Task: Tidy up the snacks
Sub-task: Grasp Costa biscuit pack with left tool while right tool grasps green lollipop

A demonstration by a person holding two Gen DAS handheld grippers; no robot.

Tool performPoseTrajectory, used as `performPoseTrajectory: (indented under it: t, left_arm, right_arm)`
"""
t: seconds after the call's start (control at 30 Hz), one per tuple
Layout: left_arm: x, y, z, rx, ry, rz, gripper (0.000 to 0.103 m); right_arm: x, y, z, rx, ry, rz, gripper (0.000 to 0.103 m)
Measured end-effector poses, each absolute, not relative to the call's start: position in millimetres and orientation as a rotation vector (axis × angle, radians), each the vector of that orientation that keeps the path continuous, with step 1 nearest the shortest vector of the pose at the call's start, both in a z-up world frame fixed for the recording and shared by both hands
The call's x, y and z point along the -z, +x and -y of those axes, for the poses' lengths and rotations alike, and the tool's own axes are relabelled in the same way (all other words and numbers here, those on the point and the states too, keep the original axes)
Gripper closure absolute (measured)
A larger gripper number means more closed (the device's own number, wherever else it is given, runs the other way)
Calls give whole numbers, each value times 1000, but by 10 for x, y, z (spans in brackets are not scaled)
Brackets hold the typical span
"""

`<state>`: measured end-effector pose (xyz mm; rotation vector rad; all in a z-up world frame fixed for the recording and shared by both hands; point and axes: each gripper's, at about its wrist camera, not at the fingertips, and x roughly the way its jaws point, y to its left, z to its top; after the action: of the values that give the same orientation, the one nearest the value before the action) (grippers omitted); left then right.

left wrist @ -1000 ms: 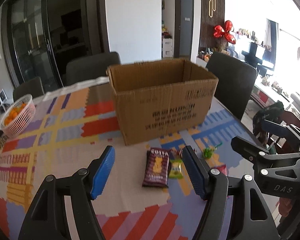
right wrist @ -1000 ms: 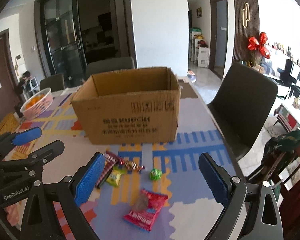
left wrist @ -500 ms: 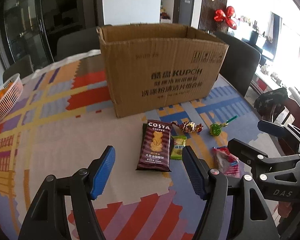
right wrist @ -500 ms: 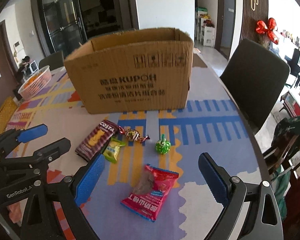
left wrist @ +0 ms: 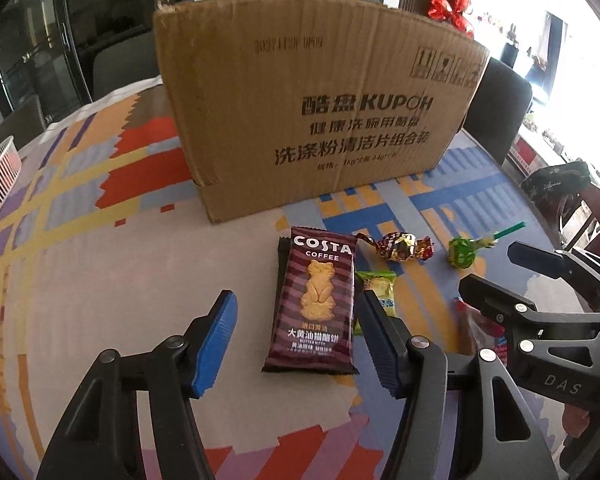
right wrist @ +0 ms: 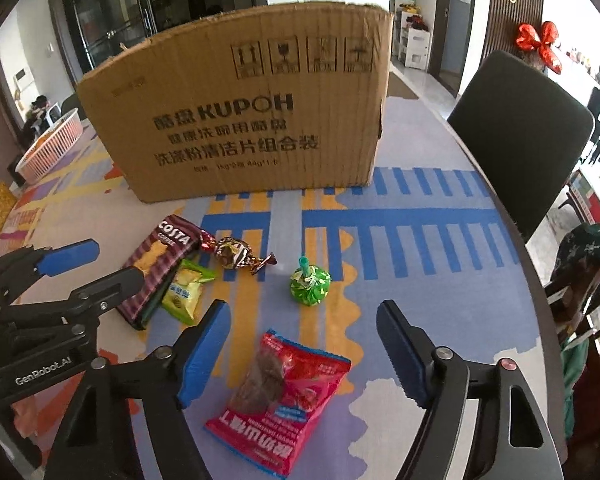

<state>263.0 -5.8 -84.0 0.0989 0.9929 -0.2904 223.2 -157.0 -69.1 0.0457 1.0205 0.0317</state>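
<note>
A maroon Costa Coffee biscuit packet (left wrist: 315, 300) lies flat between the fingers of my open left gripper (left wrist: 296, 344); it also shows in the right wrist view (right wrist: 158, 264). Beside it lie a small green-yellow packet (left wrist: 378, 292) (right wrist: 184, 290), a brown foil-wrapped candy (left wrist: 398, 246) (right wrist: 234, 254) and a green lollipop (left wrist: 466, 252) (right wrist: 310, 284). A red snack bag (right wrist: 284, 396) lies between the fingers of my open right gripper (right wrist: 304, 354). The open cardboard box (left wrist: 312, 100) (right wrist: 244, 112) stands behind the snacks.
The table has a colourful patterned cloth (left wrist: 80, 248). A white basket with oranges (right wrist: 48, 148) stands at the far left. A dark chair (right wrist: 520, 128) stands at the table's right edge. The right gripper also shows at the right of the left wrist view (left wrist: 548, 320).
Both grippers have moved down and forward towards the snacks. The Costa packet now lies between the left fingers and the red bag between the right fingers. Both stay open.
</note>
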Motion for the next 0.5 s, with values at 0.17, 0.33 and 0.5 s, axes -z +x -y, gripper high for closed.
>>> performPoseTrajectory:
  t: [0.17, 0.33, 0.5]
  left_arm:
    - [910, 2702, 76, 296, 84, -1008, 44]
    - [958, 2757, 101, 303, 80, -1018, 45]
    - [991, 2805, 114, 300, 77, -1027, 47]
  right_arm:
    - [789, 2307, 1599, -37, 56, -1044, 36]
    - [841, 2347, 1643, -36, 72, -1053, 40]
    - [871, 2388, 1657, -39, 78, -1052, 42]
